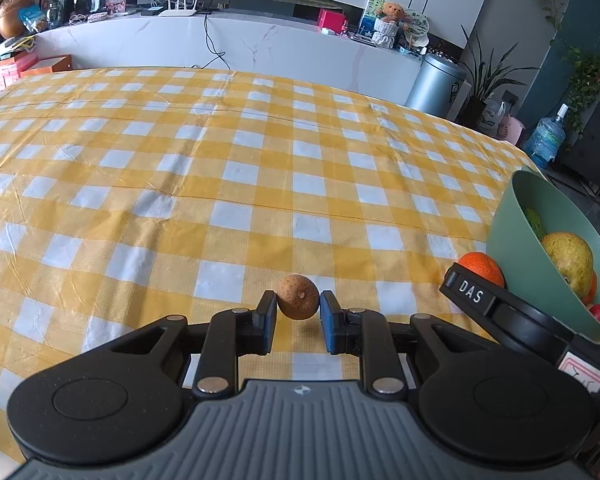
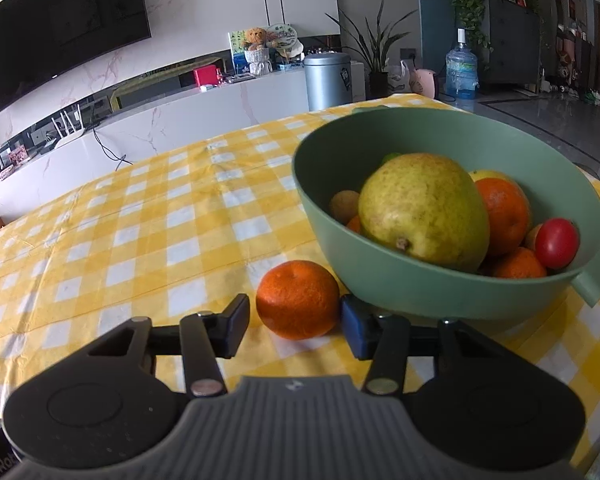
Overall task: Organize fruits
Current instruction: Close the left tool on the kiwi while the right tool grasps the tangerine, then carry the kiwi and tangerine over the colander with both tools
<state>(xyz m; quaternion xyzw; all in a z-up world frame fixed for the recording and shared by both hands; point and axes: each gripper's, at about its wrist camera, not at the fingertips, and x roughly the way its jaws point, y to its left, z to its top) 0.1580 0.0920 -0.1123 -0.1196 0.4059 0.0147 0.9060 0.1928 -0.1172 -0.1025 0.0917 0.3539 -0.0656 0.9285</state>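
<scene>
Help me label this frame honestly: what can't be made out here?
- Bowl, left wrist view: far side cut off by the frame edge.
- Lower fruit in the bowl, right wrist view: hidden behind the pear.
- Left claw: contact with the small brown fruit is unclear.
- Tangerine, left wrist view: half hidden by the right claw.
</scene>
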